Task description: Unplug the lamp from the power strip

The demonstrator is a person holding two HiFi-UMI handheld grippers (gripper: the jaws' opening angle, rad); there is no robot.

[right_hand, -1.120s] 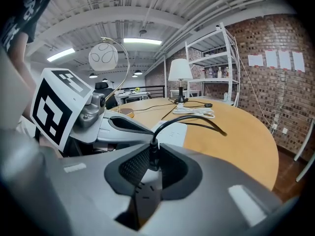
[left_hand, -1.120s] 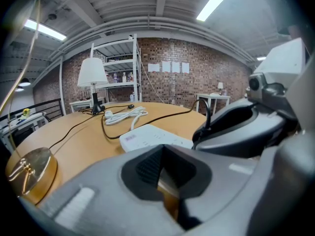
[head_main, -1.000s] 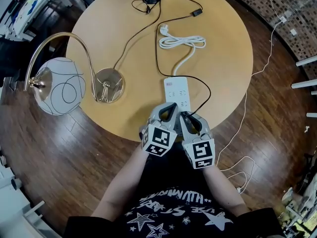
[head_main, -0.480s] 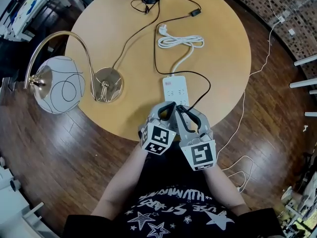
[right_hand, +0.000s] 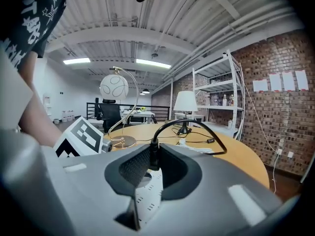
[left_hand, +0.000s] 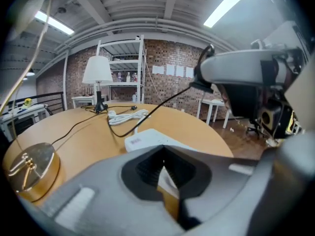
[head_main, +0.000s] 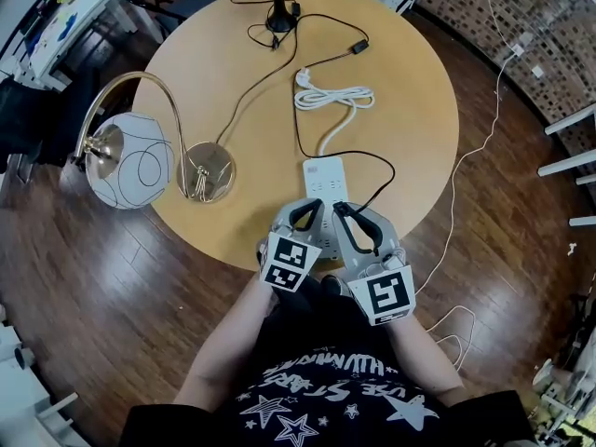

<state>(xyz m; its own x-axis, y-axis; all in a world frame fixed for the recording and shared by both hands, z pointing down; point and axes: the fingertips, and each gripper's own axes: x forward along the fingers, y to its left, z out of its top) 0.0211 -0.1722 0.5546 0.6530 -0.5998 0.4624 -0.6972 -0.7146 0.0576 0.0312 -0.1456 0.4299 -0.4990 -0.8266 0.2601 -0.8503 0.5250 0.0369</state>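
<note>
The room is bright and evenly lit. In the head view the desk [head_main: 400,110] carries only faint, soft shadows under the cables, the lamp base [head_main: 207,168] glints, and straight lines bow toward the edges. In my left hand-held gripper [left_hand: 163,150] view, a tube light [left_hand: 229,4] blows out at 1 o'clock, the corners go black and the near jaws blur. In my right hand-held gripper [right_hand: 151,163] view, the plug [right_hand: 154,154] is fairly sharp, the foreground is soft, and the ceiling lights [right_hand: 150,63] glare near 12 o'clock.
</note>
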